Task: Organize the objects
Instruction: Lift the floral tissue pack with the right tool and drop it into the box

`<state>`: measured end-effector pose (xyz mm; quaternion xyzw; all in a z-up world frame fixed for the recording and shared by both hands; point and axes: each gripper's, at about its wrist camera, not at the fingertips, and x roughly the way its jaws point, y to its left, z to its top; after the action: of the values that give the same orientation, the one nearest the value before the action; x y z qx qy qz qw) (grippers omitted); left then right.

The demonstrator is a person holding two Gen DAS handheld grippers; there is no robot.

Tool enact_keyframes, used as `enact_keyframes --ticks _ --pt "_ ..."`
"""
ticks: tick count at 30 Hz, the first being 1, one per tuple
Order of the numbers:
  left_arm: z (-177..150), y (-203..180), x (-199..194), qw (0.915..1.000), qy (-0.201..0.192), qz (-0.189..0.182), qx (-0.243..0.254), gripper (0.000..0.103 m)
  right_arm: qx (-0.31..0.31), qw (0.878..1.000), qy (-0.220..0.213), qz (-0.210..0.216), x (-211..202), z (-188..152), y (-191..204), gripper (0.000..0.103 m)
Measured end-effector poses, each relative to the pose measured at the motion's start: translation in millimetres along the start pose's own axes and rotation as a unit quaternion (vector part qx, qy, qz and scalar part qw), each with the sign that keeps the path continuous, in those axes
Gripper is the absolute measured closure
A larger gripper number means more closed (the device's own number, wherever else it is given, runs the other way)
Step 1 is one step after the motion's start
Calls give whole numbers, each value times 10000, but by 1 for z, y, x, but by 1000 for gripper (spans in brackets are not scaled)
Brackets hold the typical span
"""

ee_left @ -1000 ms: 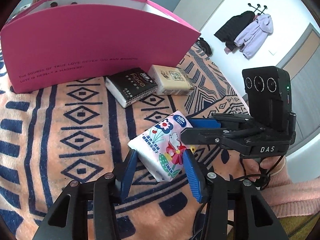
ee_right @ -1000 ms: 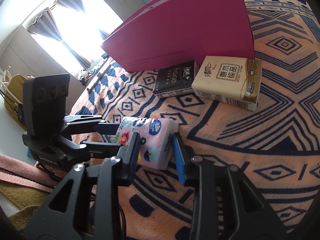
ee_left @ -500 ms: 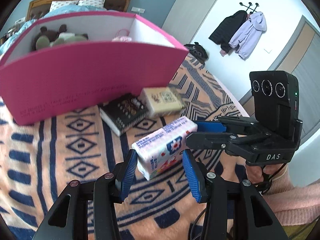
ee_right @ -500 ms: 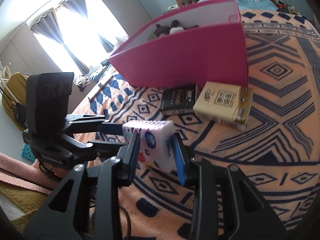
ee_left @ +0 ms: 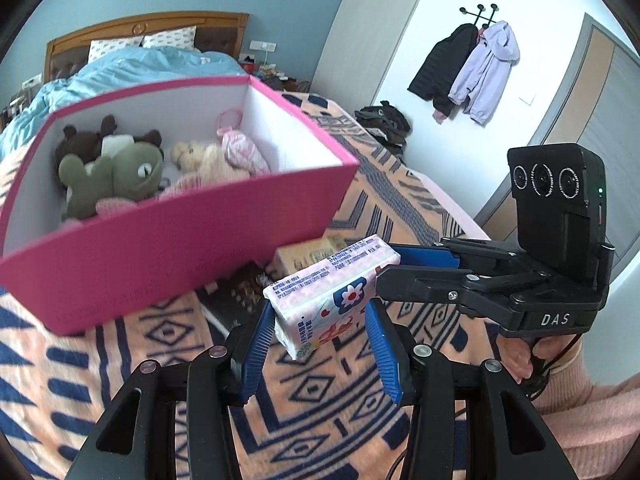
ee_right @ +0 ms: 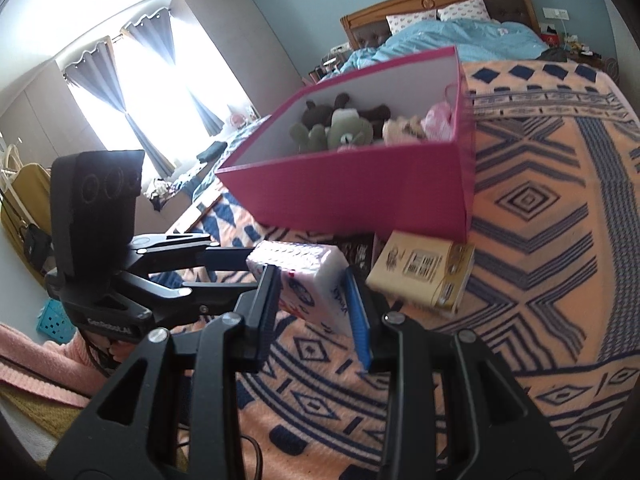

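A pink flowered tissue pack (ee_left: 324,296) hangs in the air above the patterned blanket (ee_left: 120,364). My left gripper (ee_left: 318,332) is shut on its near end. My right gripper (ee_left: 394,270) comes in from the right and is shut on its far end. In the right wrist view the same pack (ee_right: 312,280) sits between my right gripper's (ee_right: 312,304) blue pads, with my left gripper (ee_right: 250,272) clamping it from the left. Just behind stands the open pink box (ee_left: 180,232), seen from the other side as the pink box (ee_right: 360,188), with plush toys (ee_left: 116,172) inside.
A beige tissue pack (ee_right: 424,272) and a black pack (ee_right: 360,250) lie on the blanket at the foot of the box, partly hidden. A bed with blue bedding (ee_right: 460,40) is behind. A person's hand in a pink sleeve (ee_left: 568,384) holds the right gripper.
Both grippers have risen together, lifting the flowered pack off the blanket. The view now looks over the box rim onto the plush toys inside.
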<state>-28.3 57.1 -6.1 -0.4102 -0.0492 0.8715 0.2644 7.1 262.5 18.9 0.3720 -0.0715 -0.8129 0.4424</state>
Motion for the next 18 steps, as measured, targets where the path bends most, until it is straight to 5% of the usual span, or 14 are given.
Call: enact_keyframes --ticks 18 --pt "48 4 -2 9991 -341 187 165 56 -202 9990 -399 -85 -9 42 -1 67"
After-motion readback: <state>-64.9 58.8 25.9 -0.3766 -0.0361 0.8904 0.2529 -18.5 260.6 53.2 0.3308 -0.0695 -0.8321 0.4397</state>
